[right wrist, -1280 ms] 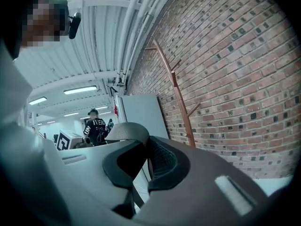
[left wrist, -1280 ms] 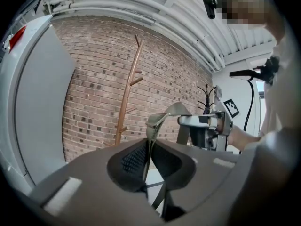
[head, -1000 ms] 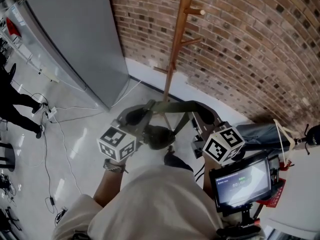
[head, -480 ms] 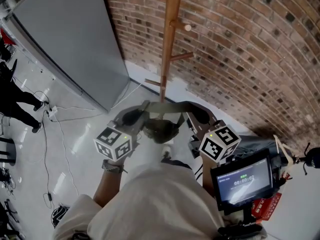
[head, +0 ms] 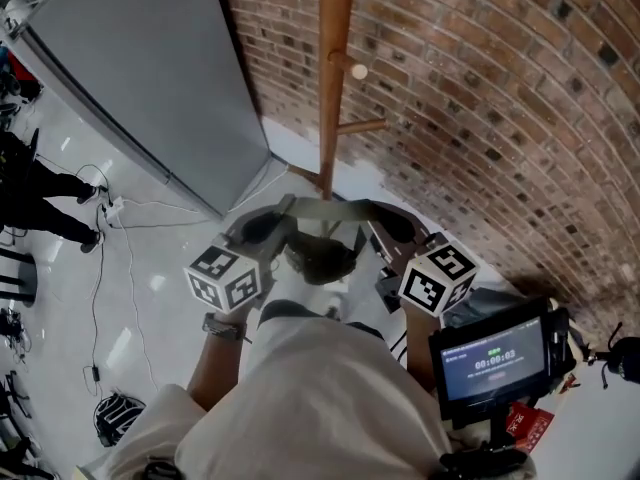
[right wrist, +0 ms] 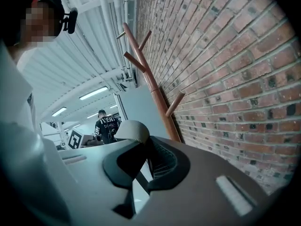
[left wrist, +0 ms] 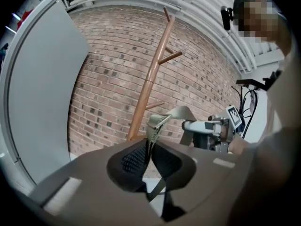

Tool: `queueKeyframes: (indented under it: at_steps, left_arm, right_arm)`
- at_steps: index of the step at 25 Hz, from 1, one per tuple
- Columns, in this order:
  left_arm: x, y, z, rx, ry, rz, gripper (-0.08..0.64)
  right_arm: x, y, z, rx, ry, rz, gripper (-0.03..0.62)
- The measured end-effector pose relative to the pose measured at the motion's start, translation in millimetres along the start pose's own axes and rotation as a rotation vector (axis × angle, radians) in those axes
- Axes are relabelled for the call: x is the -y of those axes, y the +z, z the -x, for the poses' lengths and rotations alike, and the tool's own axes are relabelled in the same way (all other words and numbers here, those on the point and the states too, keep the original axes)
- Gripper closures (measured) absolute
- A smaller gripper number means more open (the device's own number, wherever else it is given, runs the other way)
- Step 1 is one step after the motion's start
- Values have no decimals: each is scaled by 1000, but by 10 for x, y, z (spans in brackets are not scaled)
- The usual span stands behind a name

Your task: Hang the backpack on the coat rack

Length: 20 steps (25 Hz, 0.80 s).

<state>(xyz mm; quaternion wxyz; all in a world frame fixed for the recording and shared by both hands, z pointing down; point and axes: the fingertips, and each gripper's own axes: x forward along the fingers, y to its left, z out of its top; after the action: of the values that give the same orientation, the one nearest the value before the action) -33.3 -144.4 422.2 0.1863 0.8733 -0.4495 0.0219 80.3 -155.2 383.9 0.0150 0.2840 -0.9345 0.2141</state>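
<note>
An olive backpack [head: 322, 255] hangs by its top strap [head: 330, 210], which is stretched between my two grippers. In the head view my left gripper [head: 281, 215] holds the strap's left end and my right gripper [head: 379, 219] holds its right end. The left gripper view has the left gripper [left wrist: 149, 147] shut on the webbing strap [left wrist: 153, 130]. In the right gripper view the right gripper [right wrist: 146, 158] is shut on the strap's grey-looking loop [right wrist: 133, 130]. The wooden coat rack [head: 335, 68] stands just beyond the strap against the brick wall, and its pegs [left wrist: 170, 57] slant upward.
A tall grey cabinet [head: 150, 78] stands left of the rack. Cables [head: 130, 268] trail over the glossy floor, where a person's legs [head: 45, 203] show at far left. A small monitor [head: 492, 357] sits at lower right. The brick wall [head: 500, 98] runs behind the rack.
Both grippers have carried the backpack toward the coat rack. The pole now stands larger and straight ahead of the strap. Both grips are unchanged.
</note>
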Motion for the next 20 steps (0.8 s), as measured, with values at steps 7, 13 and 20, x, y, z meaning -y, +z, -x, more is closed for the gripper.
queueKeyframes:
  at_steps: [7, 13, 20]
  left_arm:
    - [-204, -87, -39, -43, 8, 33, 538]
    - [-406, -161, -115, -97, -42, 45, 538]
    - [-509, -206, -254, -129, -100, 54, 538]
  right_arm:
    - [53, -123, -170, -10, 19, -66, 584]
    - [127, -173, -347, -13, -36, -100, 584]
    - [265, -203, -439, 2, -95, -146, 584]
